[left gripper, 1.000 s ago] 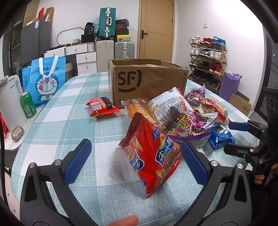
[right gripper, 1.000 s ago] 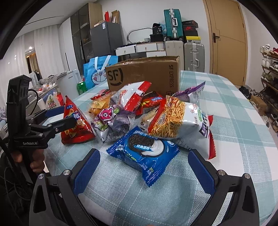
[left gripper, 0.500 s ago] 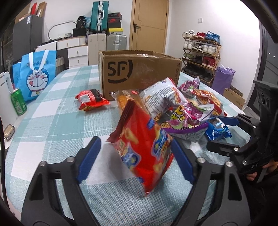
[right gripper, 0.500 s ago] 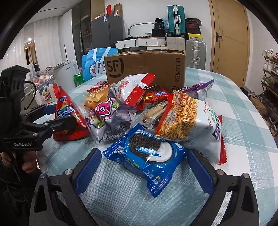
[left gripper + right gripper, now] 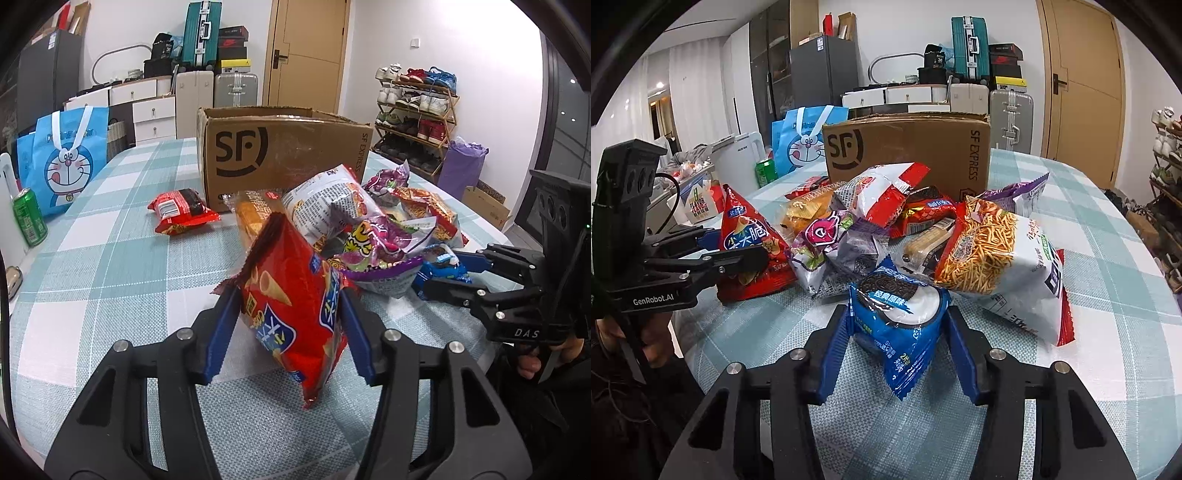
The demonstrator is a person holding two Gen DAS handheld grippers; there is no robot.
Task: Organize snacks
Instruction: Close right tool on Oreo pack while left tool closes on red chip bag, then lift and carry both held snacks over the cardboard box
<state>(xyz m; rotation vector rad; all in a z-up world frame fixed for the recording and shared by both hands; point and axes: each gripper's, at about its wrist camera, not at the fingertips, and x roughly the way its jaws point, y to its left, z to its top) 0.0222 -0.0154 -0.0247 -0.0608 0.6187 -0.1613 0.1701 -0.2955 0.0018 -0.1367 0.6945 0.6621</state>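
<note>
Left wrist view: the left tool [image 5: 290, 328] pinches a red cone-snack bag [image 5: 291, 306], standing on one corner on the checked table [image 5: 110, 280] before the snack pile [image 5: 373, 229] and the cardboard box [image 5: 284, 151]. A small red packet [image 5: 180, 211] lies apart, left of the box.

Right wrist view: the right tool [image 5: 897, 343] squeezes a blue cookie packet [image 5: 899, 325], seemingly touching the table, at the pile's near edge beside a noodle-snack bag [image 5: 1001, 266].
</note>
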